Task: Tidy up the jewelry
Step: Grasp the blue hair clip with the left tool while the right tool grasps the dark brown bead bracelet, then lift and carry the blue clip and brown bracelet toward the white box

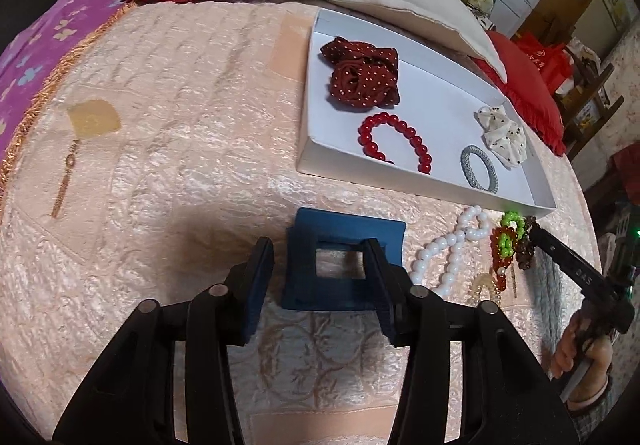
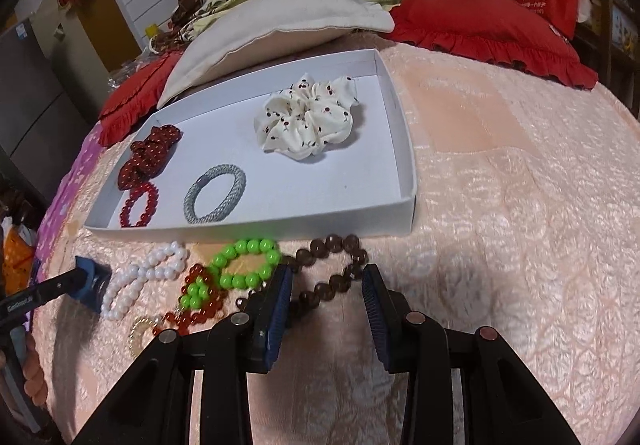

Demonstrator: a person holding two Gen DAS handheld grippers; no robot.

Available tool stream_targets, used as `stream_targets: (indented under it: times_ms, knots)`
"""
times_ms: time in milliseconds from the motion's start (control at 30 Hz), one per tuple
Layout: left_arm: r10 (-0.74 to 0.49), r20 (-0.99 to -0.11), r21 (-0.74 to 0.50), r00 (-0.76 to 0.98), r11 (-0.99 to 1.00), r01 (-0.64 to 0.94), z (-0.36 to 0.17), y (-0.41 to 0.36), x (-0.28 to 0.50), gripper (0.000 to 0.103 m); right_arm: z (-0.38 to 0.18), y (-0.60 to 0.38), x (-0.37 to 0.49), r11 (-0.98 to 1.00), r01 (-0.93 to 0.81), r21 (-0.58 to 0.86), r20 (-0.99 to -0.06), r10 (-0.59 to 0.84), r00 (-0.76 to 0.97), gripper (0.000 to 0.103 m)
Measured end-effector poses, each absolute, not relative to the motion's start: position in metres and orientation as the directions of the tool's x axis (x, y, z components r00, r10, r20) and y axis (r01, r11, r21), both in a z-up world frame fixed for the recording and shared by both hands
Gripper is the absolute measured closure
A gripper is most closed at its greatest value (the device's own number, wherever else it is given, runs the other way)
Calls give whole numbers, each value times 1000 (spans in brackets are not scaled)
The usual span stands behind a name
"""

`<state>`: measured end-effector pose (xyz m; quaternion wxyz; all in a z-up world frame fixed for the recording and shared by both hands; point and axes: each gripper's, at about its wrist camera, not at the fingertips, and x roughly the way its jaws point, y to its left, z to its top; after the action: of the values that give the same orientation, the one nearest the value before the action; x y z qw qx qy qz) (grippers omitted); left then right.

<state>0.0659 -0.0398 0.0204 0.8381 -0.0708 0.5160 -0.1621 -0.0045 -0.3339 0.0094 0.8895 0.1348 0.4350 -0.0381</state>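
Your left gripper [image 1: 320, 261] has the blue hair claw [image 1: 344, 265] partly between its jaws on the pink bedspread [image 1: 180, 165]; the right finger lies over the claw's frame, the left finger stands clear beside it, so the jaws are parted and not pressing. Your right gripper [image 2: 326, 285] is also released, its jaws straddling the brown bead bracelet [image 2: 336, 265] without squeezing it. Just left of those tongs lie the green bead bracelet [image 2: 248, 263], a red-and-green bead piece [image 2: 198, 295] and the white bead strand [image 2: 148, 277], crowded together and touching. Beyond both tongs sits the white tray [image 2: 400, 165], holding a cream scrunchie [image 2: 308, 121], a grey ring [image 2: 216, 193], a red bead bracelet [image 2: 138, 205] and a dotted maroon scrunchie [image 2: 150, 153]. Far left of your left tongs lies a gold earring [image 1: 66, 181]. Both tongs tilt steeply downward; your hand [image 1: 580, 357] grips the right handle.
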Motion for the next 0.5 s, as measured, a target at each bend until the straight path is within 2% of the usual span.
stream_targets:
  times_ms: [133,233,367,500]
  knots:
    - [-355,-837,-299,416,934,196,19,-41,65,54,9,-331,-3,967,195,165,-785,9,620,77]
    - [-364,-836,-308,411,931,198,19,-43,64,62,8,-330,-6,972,188,139,-788,-6,615,95]
    - [-343,-831,-289,437,939,186,31,-44,58,78,9,-331,-13,973,168,161,-792,26,609,95]
    - [-344,-822,-277,454,938,211,47,-48,47,87,21,-328,-26,972,156,174,-774,36,632,95]
